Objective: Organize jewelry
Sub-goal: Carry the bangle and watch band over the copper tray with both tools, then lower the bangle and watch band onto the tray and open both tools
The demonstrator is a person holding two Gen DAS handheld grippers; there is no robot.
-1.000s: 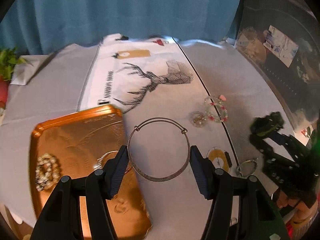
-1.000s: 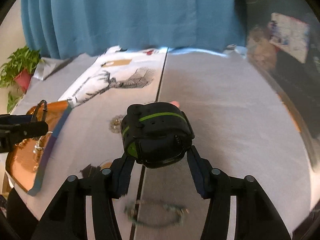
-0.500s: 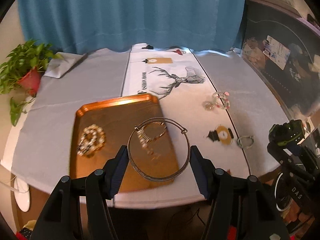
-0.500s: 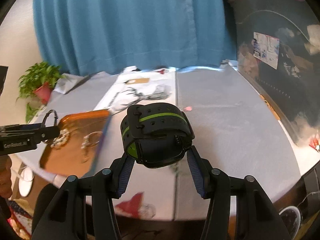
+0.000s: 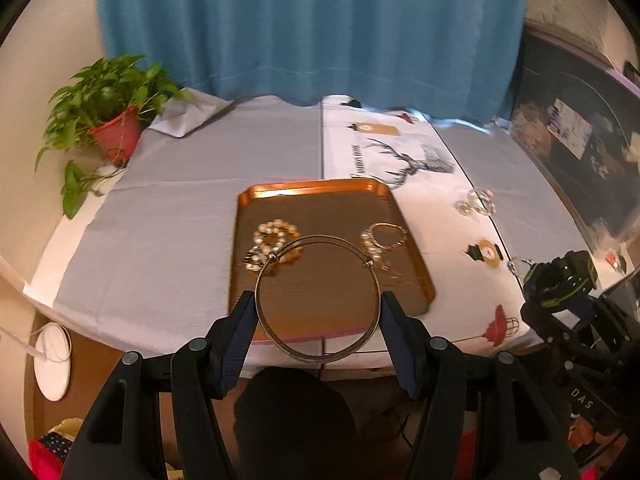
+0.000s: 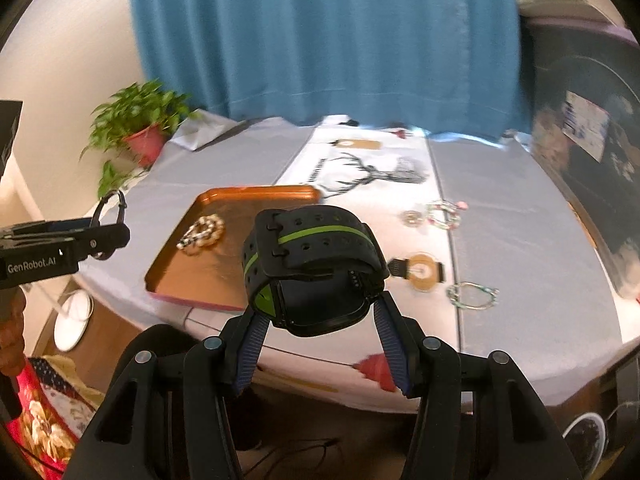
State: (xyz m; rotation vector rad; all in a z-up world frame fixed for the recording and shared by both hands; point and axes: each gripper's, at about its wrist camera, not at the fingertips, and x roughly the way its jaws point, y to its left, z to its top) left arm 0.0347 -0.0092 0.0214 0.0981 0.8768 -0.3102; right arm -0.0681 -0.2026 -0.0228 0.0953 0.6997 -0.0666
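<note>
Both hands are loaded right now. The left tongs are clamped across a thin metal bangle, the ring stretched between the two pads at lower centre of the left view, hanging in the air above the near end of the copper tray. The right tongs are clamped on a black watch with a green stripe, held up in the middle of the right view, also off the worktop.

How far along? Partway, I'd say. The tray already carries two pieces: a pearl cluster bracelet on its left side and a gold chain bracelet on its right, well apart from each other. The middle and near part of the tray is bare, so there looks to be room for what's in the air.

Still out on the cloth, right of the tray: a beaded bracelet with pink bits and a small round piece just beside it, then nearer the edge another beaded bracelet. The gold disc with black ends between them may be a print on the cloth or a watch; I can't tell.

So by my count: two in, two in transit, at least three left to fetch.
</note>
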